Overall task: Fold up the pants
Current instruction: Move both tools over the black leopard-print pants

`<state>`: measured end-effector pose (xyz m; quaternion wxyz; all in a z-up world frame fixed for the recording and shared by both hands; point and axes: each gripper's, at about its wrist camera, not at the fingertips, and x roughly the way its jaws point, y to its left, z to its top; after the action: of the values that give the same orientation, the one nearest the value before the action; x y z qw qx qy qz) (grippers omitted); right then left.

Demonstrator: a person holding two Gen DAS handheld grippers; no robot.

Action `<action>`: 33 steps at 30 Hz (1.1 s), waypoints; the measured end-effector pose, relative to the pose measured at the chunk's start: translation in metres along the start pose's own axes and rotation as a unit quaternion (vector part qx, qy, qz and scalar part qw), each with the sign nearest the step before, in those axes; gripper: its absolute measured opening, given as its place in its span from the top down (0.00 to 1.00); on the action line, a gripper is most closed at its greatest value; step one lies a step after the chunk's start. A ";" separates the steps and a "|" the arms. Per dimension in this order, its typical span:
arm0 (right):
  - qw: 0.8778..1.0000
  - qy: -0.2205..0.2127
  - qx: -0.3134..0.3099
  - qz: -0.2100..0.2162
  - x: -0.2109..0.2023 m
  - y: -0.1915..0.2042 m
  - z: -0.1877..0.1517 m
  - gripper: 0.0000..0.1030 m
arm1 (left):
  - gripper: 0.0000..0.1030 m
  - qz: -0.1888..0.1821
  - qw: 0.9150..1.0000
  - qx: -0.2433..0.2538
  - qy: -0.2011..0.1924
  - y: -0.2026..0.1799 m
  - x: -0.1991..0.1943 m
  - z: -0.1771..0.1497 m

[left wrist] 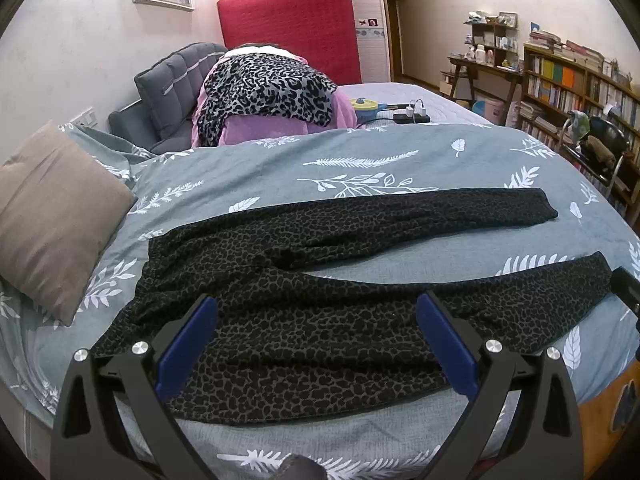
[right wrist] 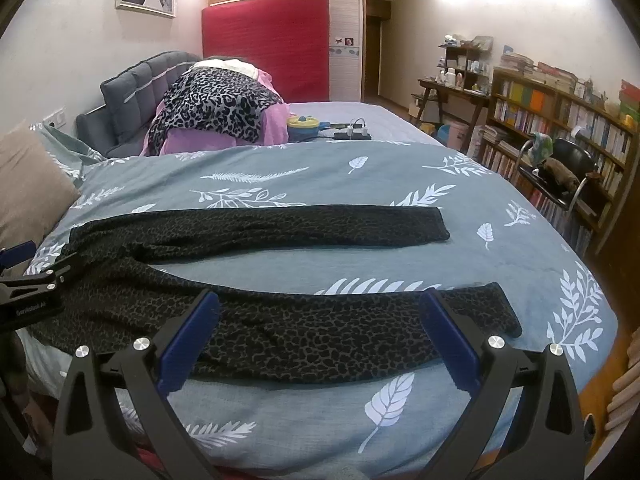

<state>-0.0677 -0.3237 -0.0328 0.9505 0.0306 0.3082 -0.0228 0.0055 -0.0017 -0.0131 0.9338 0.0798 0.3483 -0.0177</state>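
Observation:
Dark leopard-print pants lie flat on the grey-blue leaf-print bed cover, waist at the left, both legs spread apart and running right. My left gripper is open and empty, held above the near leg by the hip. My right gripper is open and empty above the near leg, closer to its cuff. The far leg lies straight behind. The left gripper's body shows at the left edge of the right wrist view.
A tan pillow lies at the left of the bed. A pile of pink and leopard-print laundry, a yellow toy and a power strip sit beyond. A chair and bookshelves stand at the right.

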 end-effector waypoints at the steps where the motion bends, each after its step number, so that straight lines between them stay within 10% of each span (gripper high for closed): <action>1: 1.000 0.002 0.001 0.000 0.001 0.000 -0.001 0.02 | 0.05 0.000 1.000 0.000 0.002 0.000 0.000 0.000; 33: 0.999 0.041 0.013 0.005 0.027 -0.003 -0.011 0.02 | 0.05 0.008 1.000 -0.002 0.027 0.002 0.019 -0.006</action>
<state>-0.0527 -0.3270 -0.0573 0.9369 0.0452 0.3460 -0.0202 0.0164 0.0017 -0.0293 0.9241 0.0817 0.3731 -0.0073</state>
